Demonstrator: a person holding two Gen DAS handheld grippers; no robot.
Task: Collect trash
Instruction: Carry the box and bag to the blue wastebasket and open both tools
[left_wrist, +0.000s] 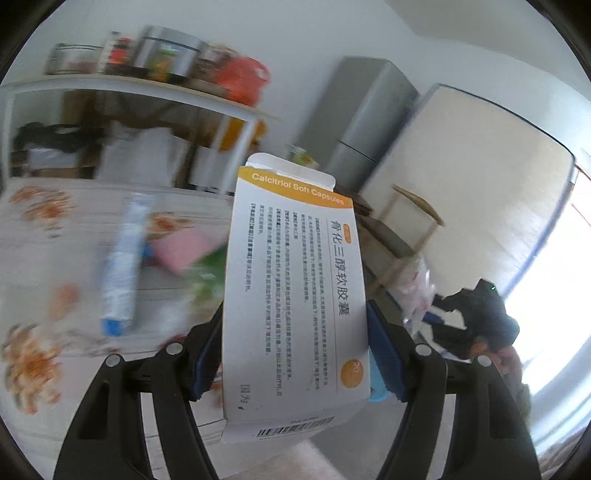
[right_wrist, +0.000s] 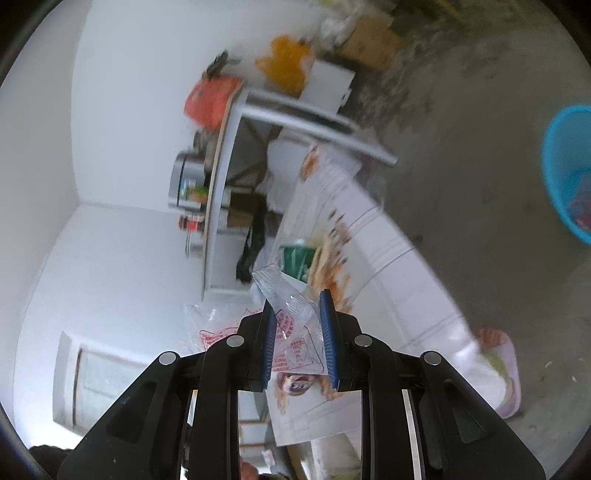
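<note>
In the left wrist view my left gripper is shut on a white and orange medicine box marked Calcitriol Soft Capsules, held upright above the table. On the flowered tablecloth behind it lie a blue and white tube, a pink item and a green wrapper, all blurred. In the right wrist view my right gripper is shut on a clear plastic wrapper with red print. A green packet lies on the table beyond it. A blue bin stands on the floor at the right edge.
A white shelf rack with pots and an orange bag stands behind the table. A grey fridge and a wooden stool stand to the right. A dark bag lies on the floor. The concrete floor surrounds the table.
</note>
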